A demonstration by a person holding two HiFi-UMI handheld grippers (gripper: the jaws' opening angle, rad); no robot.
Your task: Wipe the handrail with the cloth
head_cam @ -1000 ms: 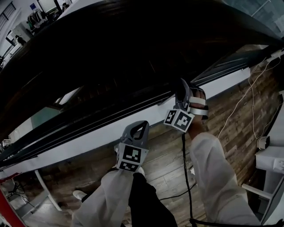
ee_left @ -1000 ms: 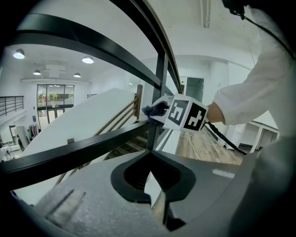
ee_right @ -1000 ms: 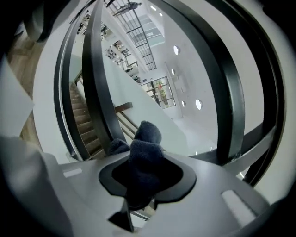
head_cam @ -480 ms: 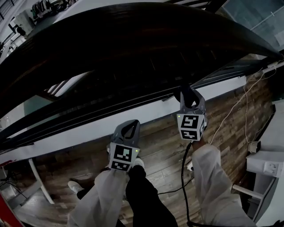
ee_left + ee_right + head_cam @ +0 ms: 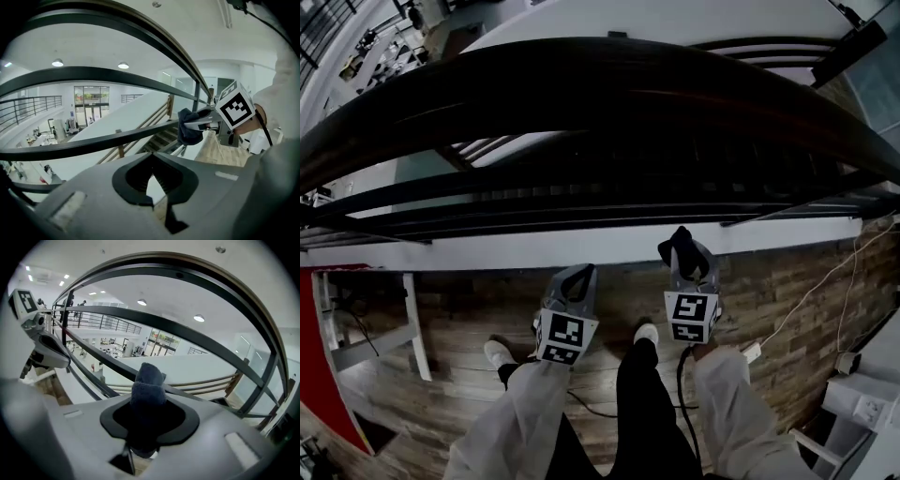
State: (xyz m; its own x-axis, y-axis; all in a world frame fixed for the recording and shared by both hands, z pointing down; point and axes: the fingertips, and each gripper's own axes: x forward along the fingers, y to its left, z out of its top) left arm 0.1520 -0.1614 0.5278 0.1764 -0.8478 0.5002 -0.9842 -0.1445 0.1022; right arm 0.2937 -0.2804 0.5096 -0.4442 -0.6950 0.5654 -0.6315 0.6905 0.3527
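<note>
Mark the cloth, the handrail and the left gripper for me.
cloth (image 5: 150, 377), right gripper view, its top fold
handrail (image 5: 600, 77), head view, its broad top
left gripper (image 5: 579, 274), head view, between its fingertips

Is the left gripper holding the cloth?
No: the cloth sits in the right gripper's jaws, while the left gripper's jaws hold nothing.

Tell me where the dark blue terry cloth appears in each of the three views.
Head view: the dark blue terry cloth sits right of centre, held by the right tool.
Left gripper view: right of centre, at mid height.
Right gripper view: bottom centre, between the jaws.
Shared landmark: the dark curved wooden handrail arches across the top of every view.
</note>
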